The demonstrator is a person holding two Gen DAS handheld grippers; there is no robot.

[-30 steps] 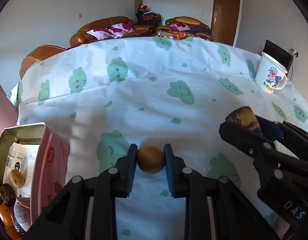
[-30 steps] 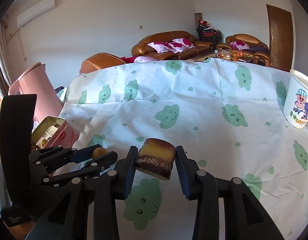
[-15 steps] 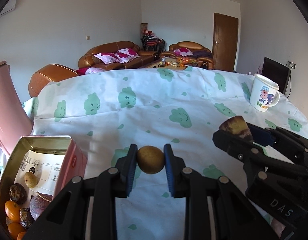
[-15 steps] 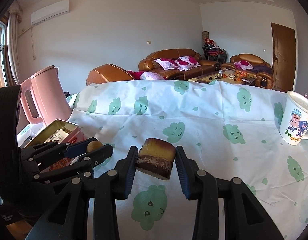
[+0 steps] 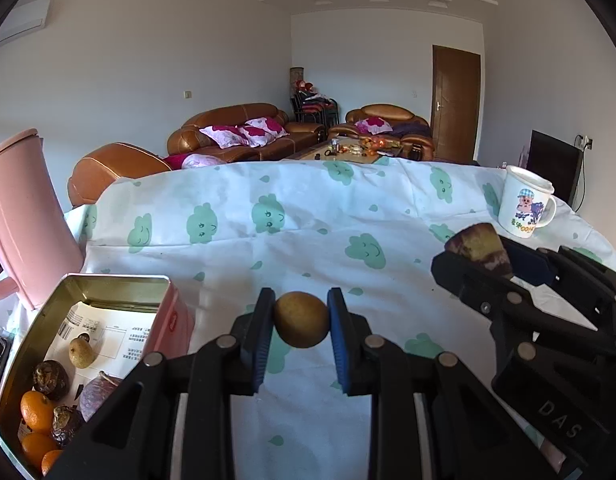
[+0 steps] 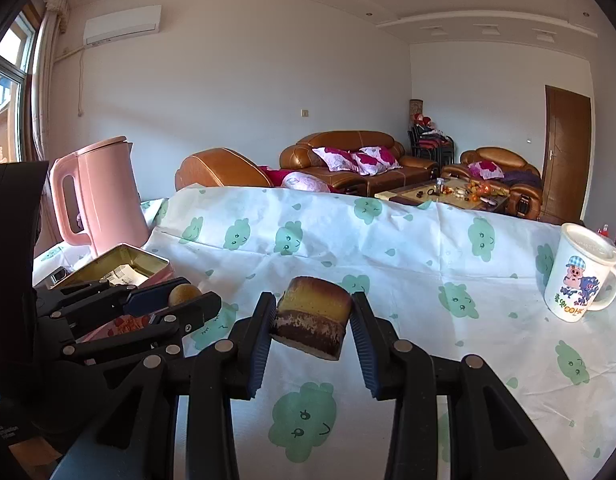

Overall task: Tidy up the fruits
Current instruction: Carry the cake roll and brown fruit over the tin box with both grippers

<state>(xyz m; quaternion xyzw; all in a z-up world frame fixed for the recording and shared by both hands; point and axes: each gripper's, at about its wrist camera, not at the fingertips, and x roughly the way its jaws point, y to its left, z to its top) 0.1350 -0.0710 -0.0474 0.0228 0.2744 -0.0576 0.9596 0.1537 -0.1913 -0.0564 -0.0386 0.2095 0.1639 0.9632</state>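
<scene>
My left gripper (image 5: 301, 319) is shut on a small round brown-yellow fruit (image 5: 302, 319), held above the tablecloth. My right gripper (image 6: 312, 322) is shut on a cut chunk of fruit (image 6: 312, 322), yellow on top and dark brown below. The right gripper with its chunk (image 5: 479, 249) shows at the right of the left wrist view. The left gripper with its fruit (image 6: 184, 294) shows at the left of the right wrist view. An open pink tin box (image 5: 112, 280) at lower left holds oranges (image 5: 36, 410), dark wrinkled fruits (image 5: 50, 376) and a small pear-like fruit (image 5: 81, 352).
A pink kettle (image 6: 98, 196) stands behind the tin at the table's left edge. A white cartoon mug (image 6: 581, 272) stands at the right. The table carries a white cloth with green clouds (image 5: 308, 224). Sofas and a coffee table lie beyond.
Both grippers have risen and tilted up with their fruits still gripped; more of the room and the tin's inside now shows. The kettle has come into view.
</scene>
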